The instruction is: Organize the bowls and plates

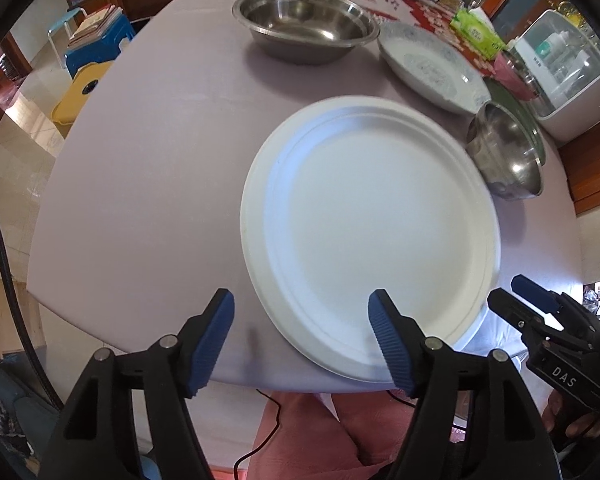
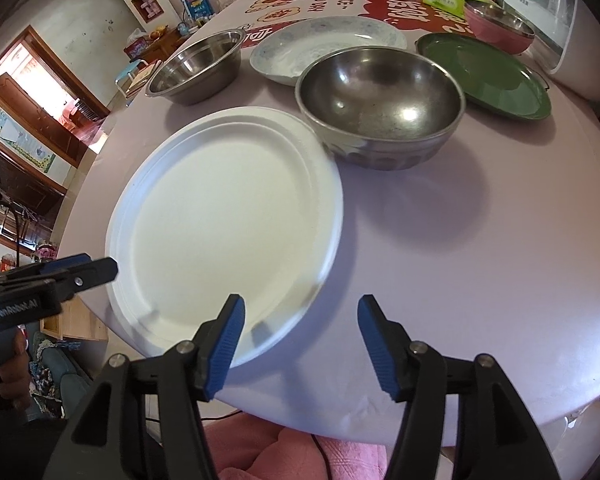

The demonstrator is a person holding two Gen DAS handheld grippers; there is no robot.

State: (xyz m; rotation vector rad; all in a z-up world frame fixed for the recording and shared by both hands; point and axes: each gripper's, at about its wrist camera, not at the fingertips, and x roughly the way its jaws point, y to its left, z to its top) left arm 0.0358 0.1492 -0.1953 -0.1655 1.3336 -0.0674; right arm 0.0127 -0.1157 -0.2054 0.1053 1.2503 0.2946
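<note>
Left wrist view: my left gripper [image 1: 302, 338] points steeply down over the near edge of the lilac table [image 1: 148, 168], jaws standing wide with nothing pressed between the blue pads; the inner pad hangs over the near rim of the white plate [image 1: 372, 236], the outer pad over bare tabletop. The white plate lies flat and holds nothing, its near rim at the table's edge. Behind it, well apart, stands a wide steel basin [image 1: 306, 26], empty. To the right of that lies a patterned shallow dish [image 1: 430, 66], also empty, and nearer, just beside the white plate's right rim, a round steel bowl [image 1: 508, 152] with nothing visible inside. A green plate [image 1: 512, 98] shows as a sliver behind that bowl. My right gripper [image 1: 528, 300] enters at lower right, beside the plate's rim. Right wrist view: my right gripper [image 2: 300, 340] points down with jaws wide and empty; its left pad hangs over the white plate's [image 2: 228, 216] near rim, its right pad over bare table [image 2: 480, 280]. The round steel bowl [image 2: 380, 100] touches or nearly touches the plate's far right rim; I cannot tell which. Behind stand the steel basin [image 2: 196, 66], the patterned dish [image 2: 324, 42], the green plate [image 2: 484, 76] and a pink bowl [image 2: 500, 28], all empty as far as visible. My left gripper [image 2: 100, 268] reaches the plate's left rim.
</note>
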